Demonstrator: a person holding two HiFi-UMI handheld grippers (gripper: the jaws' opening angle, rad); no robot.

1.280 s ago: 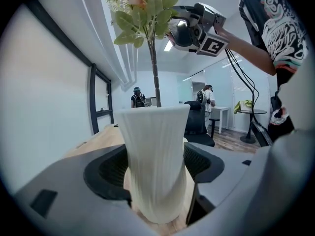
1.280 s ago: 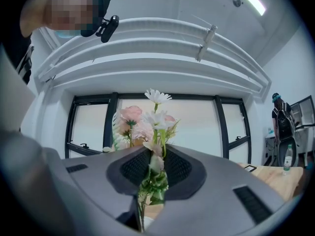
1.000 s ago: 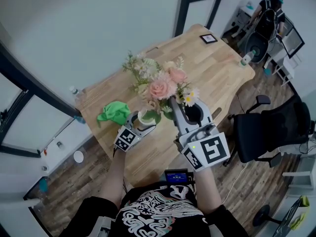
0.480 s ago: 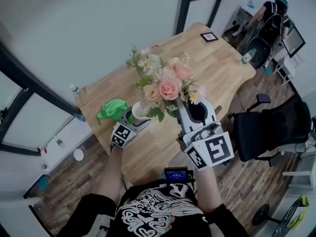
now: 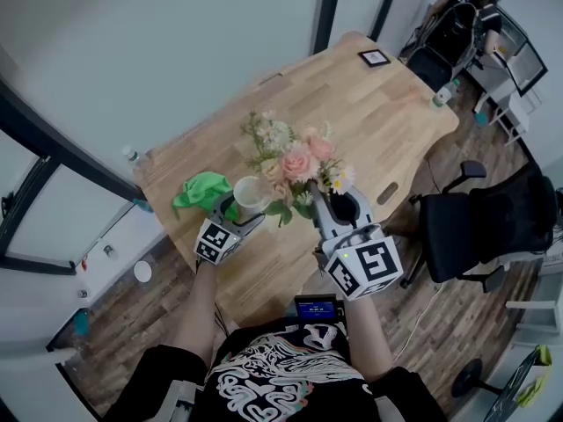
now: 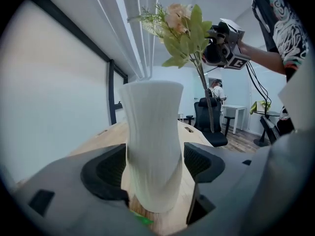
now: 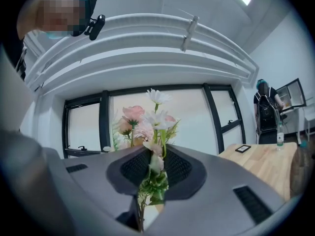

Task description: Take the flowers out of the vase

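Head: left gripper (image 5: 247, 211) around vase (image 5: 250, 193) over bench (image 5: 378, 121); right gripper (image 5: 317, 199) holds flowers (image 5: 295, 161) beside vase, outside it | Left: fingers (image 6: 203, 162) wide, apparently pressing vase | Right: fingers (image 7: 182, 168) nearly together, pinching flowers.

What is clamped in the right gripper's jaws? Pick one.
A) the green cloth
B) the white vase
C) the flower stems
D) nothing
C: the right gripper view shows the right gripper with its jaws closed on the flower stems, while the white vase sits in the left gripper.
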